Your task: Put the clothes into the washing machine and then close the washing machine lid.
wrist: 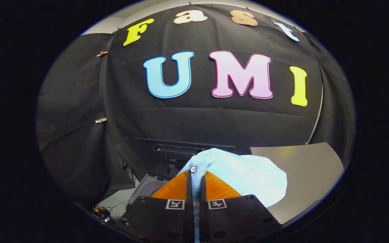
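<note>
A pale blue buttoned shirt hangs pinched between my two fingers, its button strip running down the narrow gap between them. My gripper is shut on the shirt, with the cloth bulging out ahead and to the right of the fingertips. Beyond and below the fingers stands the washing machine, its dark lid raised upright at the back and its grey rim showing to the left of the fingers. The drum opening is mostly hidden by the fingers and the shirt.
A grey table top lies to the right of the machine, partly under the hanging shirt. Loose cables and small parts lie low to the left of the machine. The black cloth wall stands close behind.
</note>
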The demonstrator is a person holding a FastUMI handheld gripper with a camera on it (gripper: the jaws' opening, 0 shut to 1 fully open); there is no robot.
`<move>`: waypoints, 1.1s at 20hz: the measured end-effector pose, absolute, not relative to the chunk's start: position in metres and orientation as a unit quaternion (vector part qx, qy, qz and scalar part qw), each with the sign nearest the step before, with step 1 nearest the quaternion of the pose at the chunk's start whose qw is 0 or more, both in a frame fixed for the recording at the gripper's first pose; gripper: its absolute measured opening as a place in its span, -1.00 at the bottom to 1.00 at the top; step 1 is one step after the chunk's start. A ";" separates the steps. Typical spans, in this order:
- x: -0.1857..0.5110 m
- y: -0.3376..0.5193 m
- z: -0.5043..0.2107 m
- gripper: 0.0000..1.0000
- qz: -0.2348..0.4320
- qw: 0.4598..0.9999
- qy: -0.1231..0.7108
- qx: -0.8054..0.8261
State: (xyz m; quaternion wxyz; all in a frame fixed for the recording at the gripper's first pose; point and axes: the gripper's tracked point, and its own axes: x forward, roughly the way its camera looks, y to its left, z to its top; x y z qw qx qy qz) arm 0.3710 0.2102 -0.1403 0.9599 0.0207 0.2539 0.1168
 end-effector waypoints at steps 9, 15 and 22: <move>0.384 0.271 -0.168 -0.79 0.147 0.952 0.267 0.023; 0.386 0.293 -0.191 -0.79 0.148 0.948 0.281 0.013; 0.392 0.300 -0.215 -0.57 0.135 0.945 0.298 0.023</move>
